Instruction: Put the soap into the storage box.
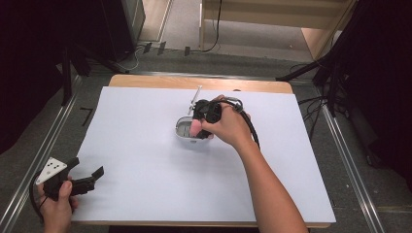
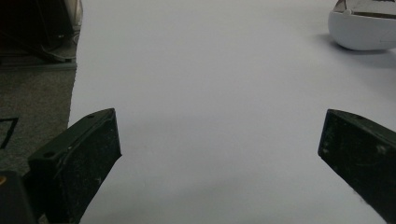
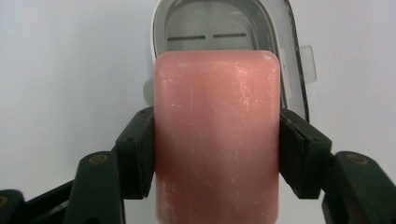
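Note:
A pink bar of soap (image 3: 217, 135) is clamped between the jaws of my right gripper (image 3: 217, 156), which is shut on it. In the high view the right gripper (image 1: 200, 127) holds the soap (image 1: 196, 127) just over an open white soap box (image 1: 183, 130) near the middle of the table. The box (image 3: 275, 42) lies right beyond the soap, its grey inside showing two slots. My left gripper (image 1: 92, 175) rests at the near left corner, open and empty, its fingers (image 2: 77, 161) wide apart over white paper. The box (image 2: 364, 28) appears far off at the upper right of the left gripper view.
White paper (image 1: 145, 165) covers most of the wooden table (image 1: 194, 82). A thin metal rod (image 1: 195, 95) lies just behind the right gripper. Cables and dark stands (image 1: 335, 73) surround the table on the grey floor.

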`<state>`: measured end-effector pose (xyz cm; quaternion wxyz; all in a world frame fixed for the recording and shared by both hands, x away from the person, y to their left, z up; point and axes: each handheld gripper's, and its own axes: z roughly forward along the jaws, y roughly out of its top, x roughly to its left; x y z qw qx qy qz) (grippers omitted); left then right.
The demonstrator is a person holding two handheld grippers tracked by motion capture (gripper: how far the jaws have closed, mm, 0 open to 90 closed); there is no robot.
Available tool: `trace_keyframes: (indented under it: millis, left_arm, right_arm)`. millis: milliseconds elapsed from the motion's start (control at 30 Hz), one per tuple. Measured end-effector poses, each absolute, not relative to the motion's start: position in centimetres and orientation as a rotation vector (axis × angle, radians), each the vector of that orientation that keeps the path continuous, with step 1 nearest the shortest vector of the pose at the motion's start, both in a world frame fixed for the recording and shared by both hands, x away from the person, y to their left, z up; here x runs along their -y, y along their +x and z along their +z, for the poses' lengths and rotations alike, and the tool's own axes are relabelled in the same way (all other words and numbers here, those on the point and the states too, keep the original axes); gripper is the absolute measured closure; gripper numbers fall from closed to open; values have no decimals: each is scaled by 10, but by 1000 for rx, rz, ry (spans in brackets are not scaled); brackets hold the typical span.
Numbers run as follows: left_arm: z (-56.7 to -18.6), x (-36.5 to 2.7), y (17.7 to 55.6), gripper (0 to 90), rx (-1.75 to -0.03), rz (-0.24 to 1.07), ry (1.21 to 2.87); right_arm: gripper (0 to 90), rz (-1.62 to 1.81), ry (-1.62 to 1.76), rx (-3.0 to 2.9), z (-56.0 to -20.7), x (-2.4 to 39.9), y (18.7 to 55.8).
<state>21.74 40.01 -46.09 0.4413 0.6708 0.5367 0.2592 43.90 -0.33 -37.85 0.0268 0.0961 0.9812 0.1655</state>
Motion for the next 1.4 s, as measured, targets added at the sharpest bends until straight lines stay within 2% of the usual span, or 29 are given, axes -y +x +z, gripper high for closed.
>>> trace_keyframes:
  millis: [667,1167,1400]
  left_arm:
    - [-461,-400,217,0,-1330,643,1665]
    - [-461,-400,218,0,-1327,642,1668]
    - [-461,-400,218,0,-1325,642,1667]
  right_arm:
    - [387,490,250,-3046,-386,-21,455]
    - [386,479,260,-3058,-390,-23,458]
    - [363,608,297,-3000,-379,-16,456]
